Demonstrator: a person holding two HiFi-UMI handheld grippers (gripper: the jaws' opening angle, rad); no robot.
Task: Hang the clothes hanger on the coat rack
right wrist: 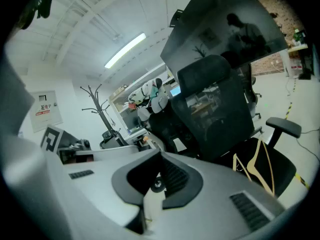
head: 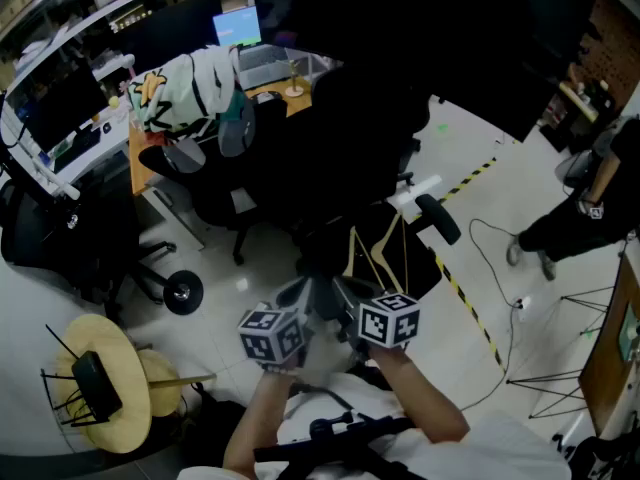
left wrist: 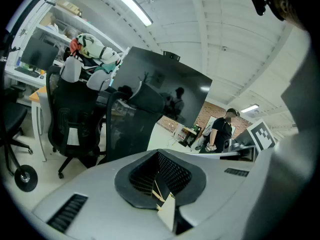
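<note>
A pale wooden clothes hanger (head: 368, 258) lies on the seat of a black office chair (head: 350, 138), just beyond both grippers. It also shows at the lower right of the right gripper view (right wrist: 254, 165). The black coat rack (right wrist: 100, 111) stands at the left in that view, far behind, against a white wall. My left gripper (head: 300, 293) and right gripper (head: 345, 293) are side by side, close to my body, pointing towards the chair. Both have their jaws together with nothing between them (left wrist: 160, 184) (right wrist: 157, 184). Neither touches the hanger.
A second black chair (head: 215, 168) draped with a printed garment (head: 185, 88) stands by a desk with monitors (head: 237, 26). A person (head: 590, 213) stands at the right. Yellow-black floor tape (head: 465, 298), a cable and a thin stand (head: 565, 368) lie right. A round yellow stool (head: 110, 398) is at lower left.
</note>
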